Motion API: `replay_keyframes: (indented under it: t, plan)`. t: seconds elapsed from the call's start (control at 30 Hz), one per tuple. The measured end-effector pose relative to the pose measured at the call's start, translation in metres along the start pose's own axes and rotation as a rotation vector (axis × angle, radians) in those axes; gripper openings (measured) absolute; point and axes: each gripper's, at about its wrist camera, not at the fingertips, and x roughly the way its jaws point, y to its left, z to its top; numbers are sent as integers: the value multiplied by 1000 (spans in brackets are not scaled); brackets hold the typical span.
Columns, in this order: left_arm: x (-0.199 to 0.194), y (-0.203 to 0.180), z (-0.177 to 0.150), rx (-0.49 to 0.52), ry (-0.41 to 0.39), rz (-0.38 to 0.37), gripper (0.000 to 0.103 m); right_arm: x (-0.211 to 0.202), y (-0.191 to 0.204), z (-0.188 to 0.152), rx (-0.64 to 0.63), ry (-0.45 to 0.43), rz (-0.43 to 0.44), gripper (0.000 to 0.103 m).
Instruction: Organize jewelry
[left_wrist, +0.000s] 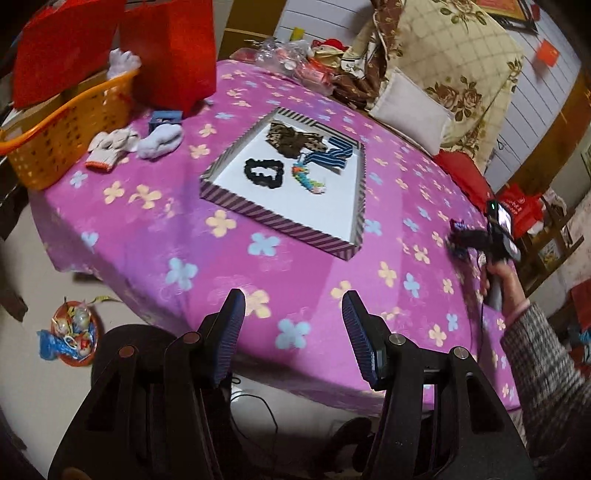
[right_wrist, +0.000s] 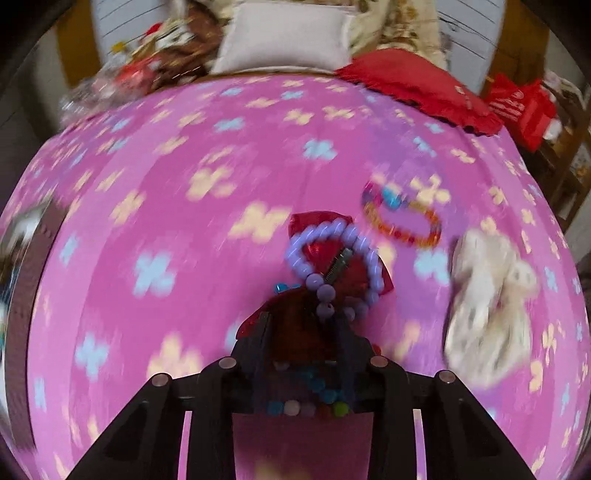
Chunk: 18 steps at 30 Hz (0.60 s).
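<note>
A striped-walled tray (left_wrist: 258, 216) lies mid-table on the pink flowered cloth (left_wrist: 155, 236). It holds a black scrunchie (left_wrist: 263, 173), a leopard bow (left_wrist: 291, 140), a blue striped bow (left_wrist: 332, 153) and a colourful bead string (left_wrist: 308, 181). My left gripper (left_wrist: 293, 299) hovers open and empty over the near table edge. At the right, a hand holds my right gripper (left_wrist: 476, 240). In the blurred right wrist view my right gripper (right_wrist: 303, 317) is shut on a red bow clip (right_wrist: 321, 221), with a purple bead bracelet (right_wrist: 332, 236) looped over it. A multicoloured bracelet (right_wrist: 402, 218) and a white fluffy scrunchie (right_wrist: 487, 302) lie beside it.
An orange basket (left_wrist: 55, 140), red bags (left_wrist: 170, 48) and white gloves (left_wrist: 122, 144) crowd the far left of the table. Pillows (left_wrist: 410, 107) and a red cushion (right_wrist: 413, 85) border the far side. A dish of small items (left_wrist: 74, 339) sits on the floor.
</note>
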Motion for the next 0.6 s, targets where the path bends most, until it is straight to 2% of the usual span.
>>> replay_keyframes:
  t: [0.13, 0.17, 0.27, 0.3, 0.47, 0.53, 0.6]
  plan:
    - [-7, 14, -3, 6, -19, -37, 54, -32, 19, -47, -53, 22, 40, 32]
    - [-9, 20, -5, 7, -24, -43, 54, -39, 21, -54, -46, 14, 33, 35]
    - [-15, 36, -8, -1, -40, -71, 54, -85, 33, -85, -12, -88, -2, 48]
    - [-16, 39, -9, -3, -45, -86, 54, -101, 41, -93, -16, -119, -14, 49]
    - [-21, 54, -12, 9, -89, -177, 54, -170, 116, -120, -74, -251, 5, 60]
    - [-23, 60, -14, 14, -98, -207, 54, -191, 154, -125, -109, -293, 67, 61]
    - [-29, 69, -16, 13, -118, -204, 54, -204, 196, -124, -159, -321, 117, 62]
